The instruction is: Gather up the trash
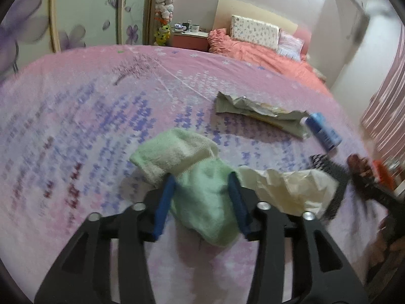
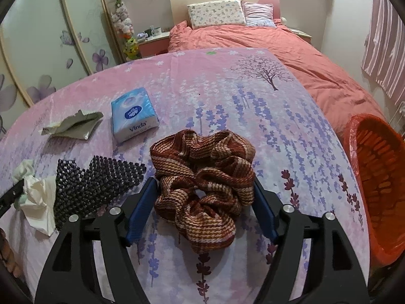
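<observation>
My left gripper (image 1: 201, 179) stands open over the bed, its blue pads on either side of a pale green towel (image 1: 192, 157) that lies on the sheet. Right of the towel lies a crumpled white tissue (image 1: 283, 185), and farther back a torn grey wrapper (image 1: 255, 109). My right gripper (image 2: 203, 181) is open around a red-brown woven scarf (image 2: 202, 167) bunched on the sheet, whose edges brush the pads. In the right wrist view the wrapper (image 2: 73, 126) and the crumpled tissue (image 2: 38, 200) are at the left. An orange basket (image 2: 379, 177) lined with a red bag stands at the right.
A blue Vinda tissue pack (image 2: 133, 115) and a black mesh mat (image 2: 91, 187) lie on the pink flowered sheet (image 2: 253, 101). An orange duvet (image 2: 278, 50) and pillows fill the bed's far end. Wardrobe doors stand at the left, a striped curtain at the right.
</observation>
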A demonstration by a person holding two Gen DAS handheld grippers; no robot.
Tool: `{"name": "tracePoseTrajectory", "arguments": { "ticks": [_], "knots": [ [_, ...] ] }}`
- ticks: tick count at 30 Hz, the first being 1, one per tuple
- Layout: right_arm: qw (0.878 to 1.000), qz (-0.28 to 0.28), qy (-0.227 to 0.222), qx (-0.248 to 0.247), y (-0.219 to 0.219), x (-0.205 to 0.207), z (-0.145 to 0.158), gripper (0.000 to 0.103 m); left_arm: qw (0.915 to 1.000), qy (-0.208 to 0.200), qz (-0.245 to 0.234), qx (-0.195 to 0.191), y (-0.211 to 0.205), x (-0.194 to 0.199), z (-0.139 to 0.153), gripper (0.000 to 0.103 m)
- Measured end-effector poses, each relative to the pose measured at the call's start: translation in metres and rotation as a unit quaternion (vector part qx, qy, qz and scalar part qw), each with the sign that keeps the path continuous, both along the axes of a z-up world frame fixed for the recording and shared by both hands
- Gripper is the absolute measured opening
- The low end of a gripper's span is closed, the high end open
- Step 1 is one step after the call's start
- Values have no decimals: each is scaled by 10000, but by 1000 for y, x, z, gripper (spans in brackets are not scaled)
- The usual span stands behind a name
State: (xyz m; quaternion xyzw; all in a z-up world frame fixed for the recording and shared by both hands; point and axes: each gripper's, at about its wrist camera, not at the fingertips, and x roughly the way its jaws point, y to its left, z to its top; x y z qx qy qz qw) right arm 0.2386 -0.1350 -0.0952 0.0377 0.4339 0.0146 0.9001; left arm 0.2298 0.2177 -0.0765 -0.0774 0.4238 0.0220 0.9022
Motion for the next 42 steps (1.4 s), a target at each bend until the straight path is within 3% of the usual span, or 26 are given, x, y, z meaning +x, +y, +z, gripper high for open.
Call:
{"name": "tracePoseTrajectory", "arguments": {
  "ticks": [8,12,16,23,29,31,33,34,36,42],
  "knots": [
    [10000,29,20,-57,5,1,0,75,9990,-176,-29,403,-2,-6,15,71],
    [10000,30,16,-37,4,1,0,75,9970,59,-181,751,-4,3,4,71],
    [10000,38,12,-6,5,0,0,76,9979,244,-227,559,3,11,-5,71],
    [10000,38,8,5,5,0,0,76,9980,193,-228,552,8,22,-4,53],
    [10000,47,-15,33,2,1,0,75,9973,188,-335,626,-6,18,-5,50],
    [10000,7,-34,-7,3,0,2,63,9973,178,-341,627,-10,17,-5,44],
    [9999,42,-83,60,-1,-6,3,43,9974,132,-423,571,-12,18,-4,20],
    [9999,78,-98,90,-1,-8,4,40,9974,122,-471,524,-14,17,-4,11],
    [9998,108,-136,92,0,-12,5,34,9973,99,-522,505,-16,16,-4,7],
    [9993,86,-308,208,-6,-27,15,32,9978,-75,-493,443,-15,4,8,6]
  ]
}}
